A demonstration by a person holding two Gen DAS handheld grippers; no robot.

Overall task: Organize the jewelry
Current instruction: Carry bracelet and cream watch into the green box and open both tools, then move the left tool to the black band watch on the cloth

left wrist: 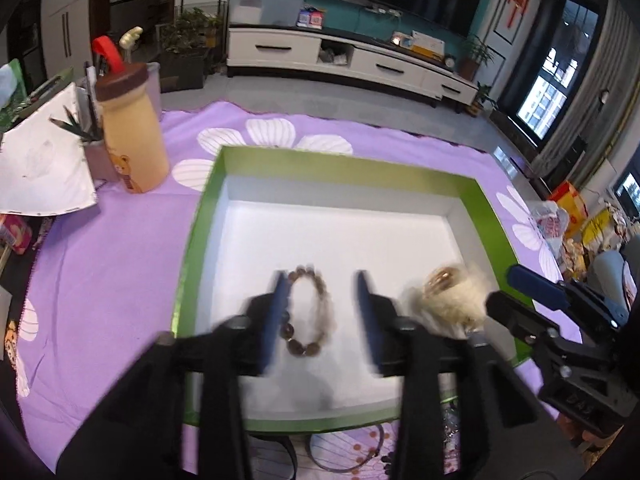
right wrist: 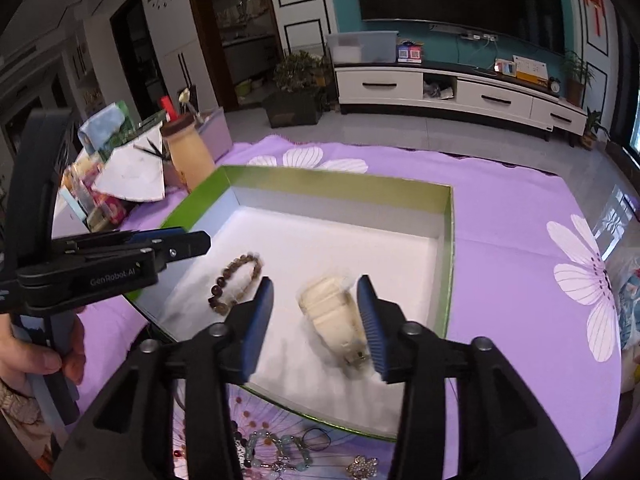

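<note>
A green-rimmed box (left wrist: pixel 200 208) with a white floor lies on the purple cloth. A brown bead bracelet (left wrist: pixel 310 312) lies inside it, between the fingers of my left gripper (left wrist: pixel 322 280), which is open just above it. The bracelet (right wrist: pixel 236 282) also shows in the right wrist view. A cream fluffy hair clip (right wrist: pixel 334 318) lies on the box floor between the fingers of my right gripper (right wrist: pixel 316 286), which is open. In the left wrist view the clip (left wrist: pixel 448 296) has a gold piece on top. More jewelry (right wrist: pixel 280 452) lies on the cloth in front of the box.
A beige bottle with a brown lid (left wrist: pixel 130 132) stands left of the box, beside papers (left wrist: pixel 44 160) and pencils. A thin dark hoop (left wrist: pixel 348 456) lies on the cloth at the box's near edge. A white TV cabinet (left wrist: pixel 344 60) stands far behind.
</note>
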